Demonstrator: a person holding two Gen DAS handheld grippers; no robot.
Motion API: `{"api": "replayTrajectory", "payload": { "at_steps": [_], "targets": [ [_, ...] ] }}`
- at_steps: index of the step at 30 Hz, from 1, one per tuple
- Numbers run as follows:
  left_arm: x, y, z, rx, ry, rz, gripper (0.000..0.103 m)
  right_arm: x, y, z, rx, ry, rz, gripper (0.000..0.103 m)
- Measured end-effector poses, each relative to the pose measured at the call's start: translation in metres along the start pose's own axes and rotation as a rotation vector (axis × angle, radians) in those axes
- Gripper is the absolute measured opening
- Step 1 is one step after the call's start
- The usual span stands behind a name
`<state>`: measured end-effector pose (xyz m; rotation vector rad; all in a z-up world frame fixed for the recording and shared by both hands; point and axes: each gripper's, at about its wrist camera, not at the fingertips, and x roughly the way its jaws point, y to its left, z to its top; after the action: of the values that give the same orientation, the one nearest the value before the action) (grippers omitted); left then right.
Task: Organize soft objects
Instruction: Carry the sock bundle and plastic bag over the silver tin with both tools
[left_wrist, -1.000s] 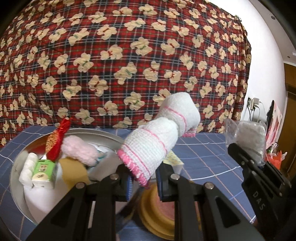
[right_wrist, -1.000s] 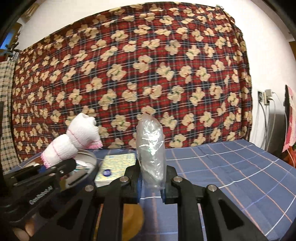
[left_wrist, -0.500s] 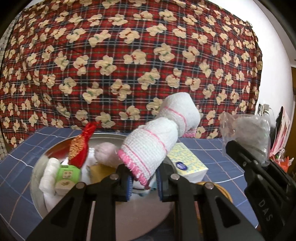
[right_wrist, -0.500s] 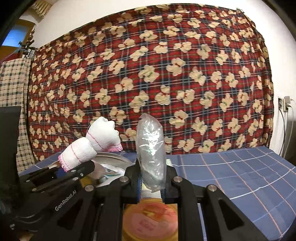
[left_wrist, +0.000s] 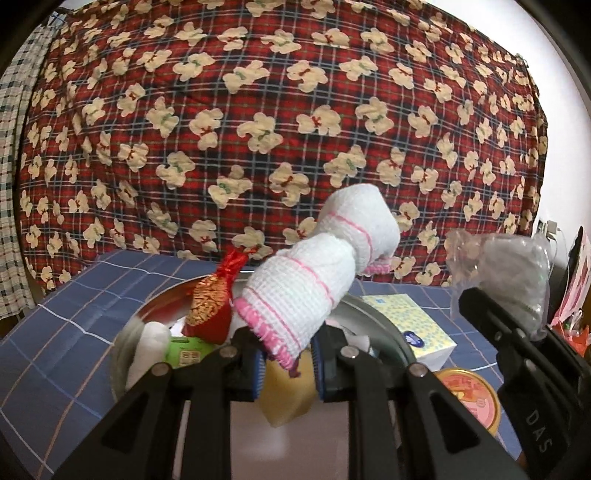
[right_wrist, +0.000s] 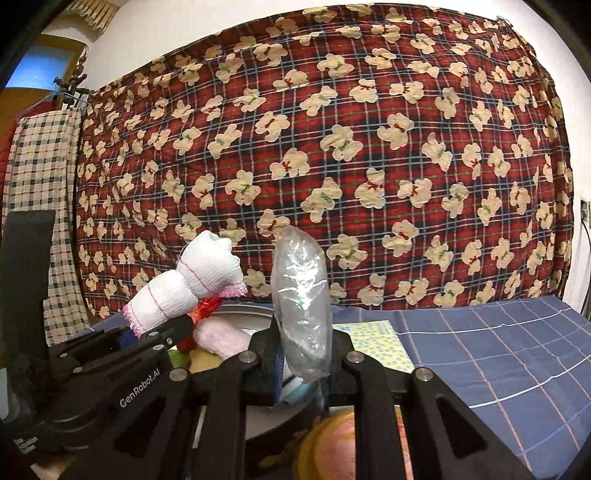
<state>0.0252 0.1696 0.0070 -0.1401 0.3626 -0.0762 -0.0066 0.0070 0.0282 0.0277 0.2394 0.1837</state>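
Behind everything hangs a red plaid blanket (left_wrist: 295, 122) printed with cream bears, and below it a blue checked cloth (right_wrist: 498, 343) covers the tabletop. Your left gripper (left_wrist: 288, 363) is pinched tight on the pink-edged end of a rolled white towel (left_wrist: 317, 273), which juts up and to the right, above a round metal basin (left_wrist: 384, 328). In that basin you can see a red and gold pouch (left_wrist: 214, 299), a white roll (left_wrist: 147, 347) at the left rim, a green carton (left_wrist: 184, 350) and a yellow sponge (left_wrist: 284, 391) just under the fingers. Beside the basin's right rim lies a yellow patterned tissue pack (left_wrist: 410, 321), and nearer you sits a round tin with a yellow rim (left_wrist: 469, 395). Your right gripper (right_wrist: 301, 365) is clamped on a clear plastic bag (right_wrist: 301, 295) that stands upright between its fingers; in the left view the bag's contents look whitish, though you cannot tell what they are. A pink fluffy item (right_wrist: 221, 338) lies in the basin, beyond the left gripper as the right camera sees it.
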Motion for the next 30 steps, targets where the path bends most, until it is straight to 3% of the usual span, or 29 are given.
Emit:
{"api": "replayTrajectory", "payload": {
  "at_steps": [30],
  "targets": [
    [0.004, 0.036, 0.010, -0.021, 0.004, 0.058, 0.018, 0.028, 0.032, 0.011, 0.015, 0.020, 0.062, 0.017]
  ]
}}
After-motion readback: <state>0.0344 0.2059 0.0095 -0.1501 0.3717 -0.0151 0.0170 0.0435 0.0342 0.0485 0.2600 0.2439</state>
